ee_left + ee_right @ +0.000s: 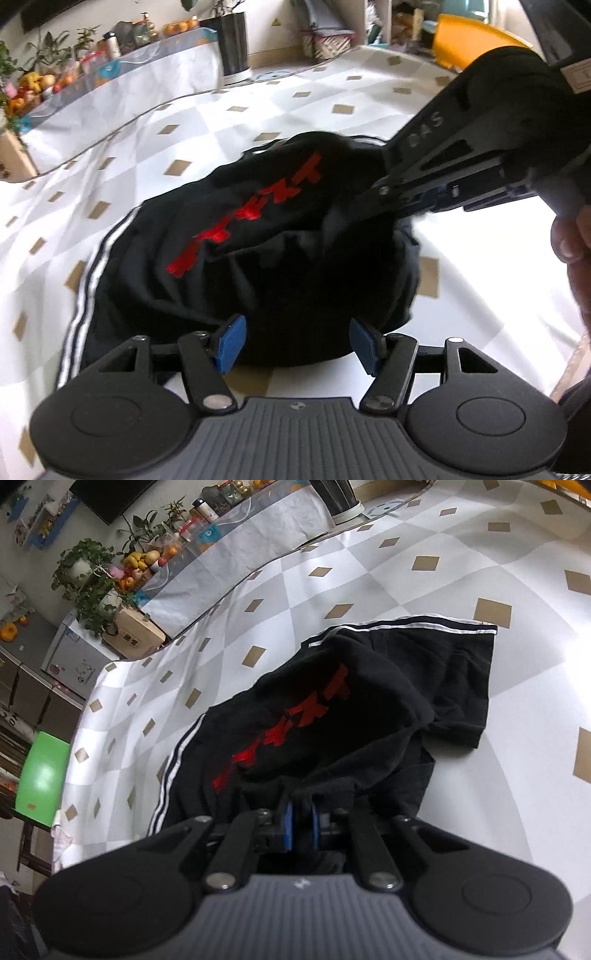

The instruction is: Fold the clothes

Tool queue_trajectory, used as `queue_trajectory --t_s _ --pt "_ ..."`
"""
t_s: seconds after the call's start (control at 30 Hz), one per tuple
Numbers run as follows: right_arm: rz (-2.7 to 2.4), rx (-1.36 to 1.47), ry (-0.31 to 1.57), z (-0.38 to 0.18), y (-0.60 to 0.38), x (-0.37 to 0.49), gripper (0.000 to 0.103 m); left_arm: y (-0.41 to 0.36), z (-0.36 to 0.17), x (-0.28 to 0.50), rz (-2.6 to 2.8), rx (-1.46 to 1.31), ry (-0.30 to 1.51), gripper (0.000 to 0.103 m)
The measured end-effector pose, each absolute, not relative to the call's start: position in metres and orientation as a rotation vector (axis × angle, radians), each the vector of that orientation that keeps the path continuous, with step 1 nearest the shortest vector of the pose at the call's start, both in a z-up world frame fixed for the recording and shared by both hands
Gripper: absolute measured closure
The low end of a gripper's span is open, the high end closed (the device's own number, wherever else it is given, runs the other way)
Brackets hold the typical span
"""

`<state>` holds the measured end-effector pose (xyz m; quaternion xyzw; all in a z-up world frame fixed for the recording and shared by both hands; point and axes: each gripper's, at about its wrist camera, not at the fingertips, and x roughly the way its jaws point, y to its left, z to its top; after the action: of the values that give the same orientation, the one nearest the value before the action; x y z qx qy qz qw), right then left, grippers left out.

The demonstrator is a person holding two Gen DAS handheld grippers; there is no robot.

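A black garment (pixel 258 251) with red lettering and white side stripes lies bunched on the checked tablecloth (pixel 110 184). My left gripper (pixel 295 345) is open, its blue pads just at the garment's near edge, holding nothing. My right gripper (pixel 301 825) is shut on a fold of the black garment (pixel 332 709) and lifts it a little. The right gripper also shows in the left wrist view (pixel 391 201), pinching the cloth at the garment's right side.
The tablecloth (pixel 406 572) has grey and white checks with tan diamonds. A side counter with fruit and plants (pixel 122 568) runs along the far edge. A dark cylinder (pixel 232 44) stands on the floor behind. A green stool (pixel 40 779) is at left.
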<state>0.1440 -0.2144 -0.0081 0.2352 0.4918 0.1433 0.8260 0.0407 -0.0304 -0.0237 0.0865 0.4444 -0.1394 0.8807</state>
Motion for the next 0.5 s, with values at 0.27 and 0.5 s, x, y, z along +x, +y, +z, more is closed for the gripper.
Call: queue_trajectory --t_s 0.27,0.5 --pt "0.319 0.539 1.038 -0.006 -0.217 0.148 0.094 -0.034 -0.016 0.037 -0.421 0.191 0.88 0.042" --pt "0.329 0.547 1.046 -0.007 -0.216 0.15 0.094 -0.046 -0.017 0.033 -0.498 0.262 0.807 0.042"
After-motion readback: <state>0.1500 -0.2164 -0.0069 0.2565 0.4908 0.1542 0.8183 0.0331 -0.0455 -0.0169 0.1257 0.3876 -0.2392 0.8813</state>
